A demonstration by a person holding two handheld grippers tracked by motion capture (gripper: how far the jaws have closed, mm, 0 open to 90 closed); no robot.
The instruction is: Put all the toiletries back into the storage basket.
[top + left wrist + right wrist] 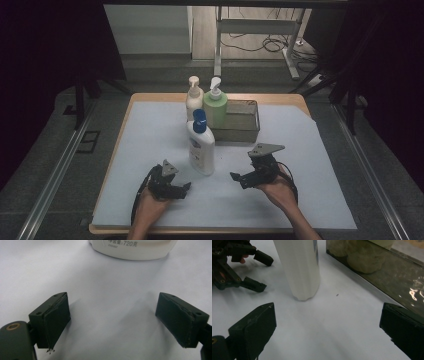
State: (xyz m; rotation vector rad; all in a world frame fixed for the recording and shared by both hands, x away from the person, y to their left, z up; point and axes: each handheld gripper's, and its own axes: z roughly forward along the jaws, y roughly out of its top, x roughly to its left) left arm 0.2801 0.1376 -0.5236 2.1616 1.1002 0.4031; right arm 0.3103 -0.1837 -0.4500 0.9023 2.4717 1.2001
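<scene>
A tall white bottle with a blue cap stands upright on the white sheet in the middle of the table. My left gripper rests on the sheet just to its left and nearer me, open and empty. In the left gripper view my left gripper has its jaws wide apart, and the white bottle's base lies ahead. My right gripper sits to the bottle's right, open and empty, pointing left. In the right gripper view my right gripper faces the white bottle, with the left gripper beyond.
Behind the white bottle stand a cream pump bottle and a green pump bottle. A metal tray sits right of them, its shiny wall close to my right gripper. The white sheet covers the wooden table.
</scene>
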